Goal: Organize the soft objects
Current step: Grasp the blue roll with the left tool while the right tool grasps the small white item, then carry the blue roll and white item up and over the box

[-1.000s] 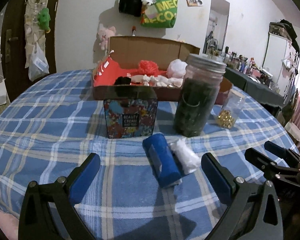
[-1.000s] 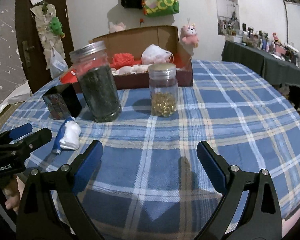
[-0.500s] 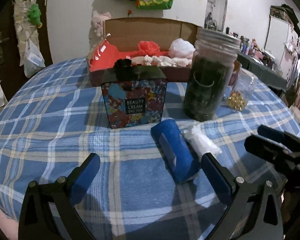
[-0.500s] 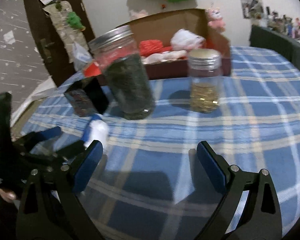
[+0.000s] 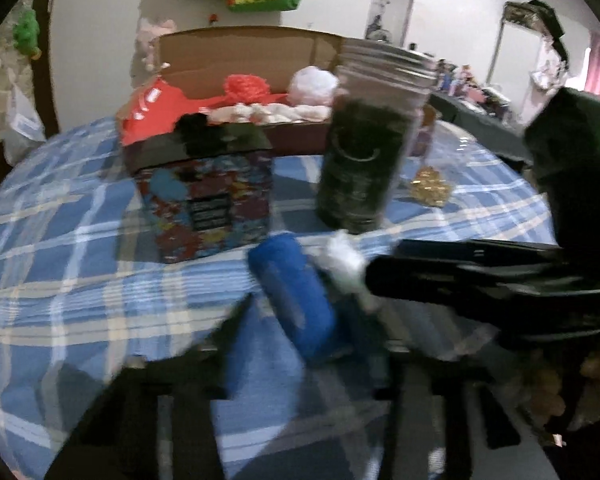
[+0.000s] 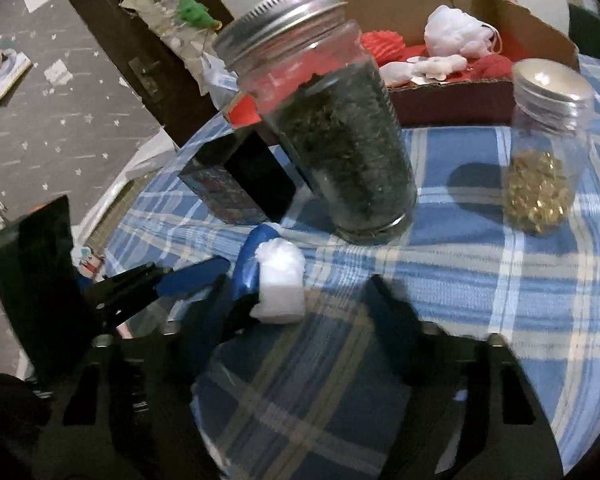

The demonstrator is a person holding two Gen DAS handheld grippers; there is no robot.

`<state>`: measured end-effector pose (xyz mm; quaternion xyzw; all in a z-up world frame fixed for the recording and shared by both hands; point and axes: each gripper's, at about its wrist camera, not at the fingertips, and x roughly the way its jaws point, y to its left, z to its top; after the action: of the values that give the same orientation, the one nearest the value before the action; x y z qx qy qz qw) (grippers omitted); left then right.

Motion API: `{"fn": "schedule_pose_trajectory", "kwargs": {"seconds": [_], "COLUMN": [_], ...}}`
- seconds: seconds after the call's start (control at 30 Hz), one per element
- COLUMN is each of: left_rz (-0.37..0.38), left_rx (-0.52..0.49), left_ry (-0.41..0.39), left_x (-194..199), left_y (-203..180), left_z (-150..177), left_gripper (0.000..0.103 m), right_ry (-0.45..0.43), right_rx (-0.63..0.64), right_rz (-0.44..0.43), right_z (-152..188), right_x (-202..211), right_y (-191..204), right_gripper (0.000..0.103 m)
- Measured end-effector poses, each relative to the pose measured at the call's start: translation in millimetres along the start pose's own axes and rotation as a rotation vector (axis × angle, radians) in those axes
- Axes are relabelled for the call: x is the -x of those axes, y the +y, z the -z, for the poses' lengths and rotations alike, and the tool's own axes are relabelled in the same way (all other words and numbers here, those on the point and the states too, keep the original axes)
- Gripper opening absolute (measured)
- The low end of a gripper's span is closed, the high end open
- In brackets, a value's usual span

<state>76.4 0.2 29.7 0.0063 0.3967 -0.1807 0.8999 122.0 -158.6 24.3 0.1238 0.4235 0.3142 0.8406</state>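
From your left wrist view, your left tool has its blue fingers set close on either side of the blue roll, which lies on the plaid tabletop; motion blur hides whether they actually press it, so I cannot tell if it is gripped. A white wad lies touching the roll's right side. Your right tool reaches in from the right, its tip at the wad. Behind stand a patterned tin, a dark jar, and a cardboard box holding red and white soft things. From your right wrist view, your right tool is spread wide, its left finger just beside the white wad, which is not between the fingers. The blue roll shows behind the wad, with your left tool around it. The dark jar and a small jar of gold bits stand beyond, in front of the box.
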Motion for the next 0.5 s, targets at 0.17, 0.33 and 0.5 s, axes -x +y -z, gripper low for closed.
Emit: {"fn": "schedule_pose_trajectory", "kwargs": {"seconds": [0.17, 0.33, 0.5], "left_rz": [0.029, 0.055, 0.074], "left_rx": [0.016, 0.005, -0.012], "left_ry": [-0.003, -0.023, -0.059], "left_x": [1, 9, 17], "left_y": [0, -7, -16], "left_z": [-1, -6, -15], "left_gripper": [0.028, 0.027, 0.026], "right_ry": [0.045, -0.024, -0.096], "right_rx": [0.015, -0.005, -0.016], "right_rz": [-0.054, -0.048, -0.018], "right_z": [1, 3, 4], "right_x": [-11, 13, 46], "right_y": [3, -1, -5], "right_gripper": [0.011, 0.011, 0.011]}}
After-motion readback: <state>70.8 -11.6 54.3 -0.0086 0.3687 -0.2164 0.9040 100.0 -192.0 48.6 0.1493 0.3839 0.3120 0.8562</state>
